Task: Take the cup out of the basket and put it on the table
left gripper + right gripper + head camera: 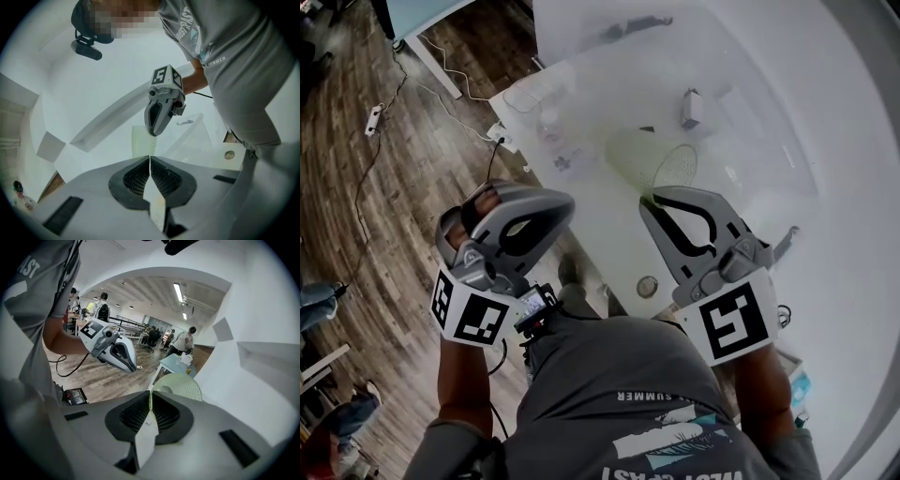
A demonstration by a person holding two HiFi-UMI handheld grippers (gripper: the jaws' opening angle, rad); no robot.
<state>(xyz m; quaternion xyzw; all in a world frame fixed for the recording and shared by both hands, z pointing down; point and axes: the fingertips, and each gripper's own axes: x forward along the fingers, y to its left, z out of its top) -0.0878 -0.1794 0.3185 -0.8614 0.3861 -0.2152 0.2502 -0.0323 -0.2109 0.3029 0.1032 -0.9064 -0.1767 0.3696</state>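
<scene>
Holding hand: the right hand carries the right tongs (150,397) out over the white bench (609,239), tips angled downward and the marker cube turned back toward the person's grey shirt (609,375).
Right tongs grip: jaws nearly together, pinching the thin rim of the pale green cup (180,387); the cup wall runs up between the ribbed pads.
Cup position: it hangs at the very tip of the right tongs, its dotted body bulging out to one side of the jaws. In the head view it sits over the middle of the bench; whether its base touches the surface cannot be told.
Left hand pose: it is held near the bench's near edge, well left of the cup, with its tongs close to level.
Left tongs (150,161): jaws shut pad to pad with nothing between them; the cup shows beyond their tips, apart from them.
Nearby: a clear box (199,136) stands on the bench just beside the cup.
</scene>
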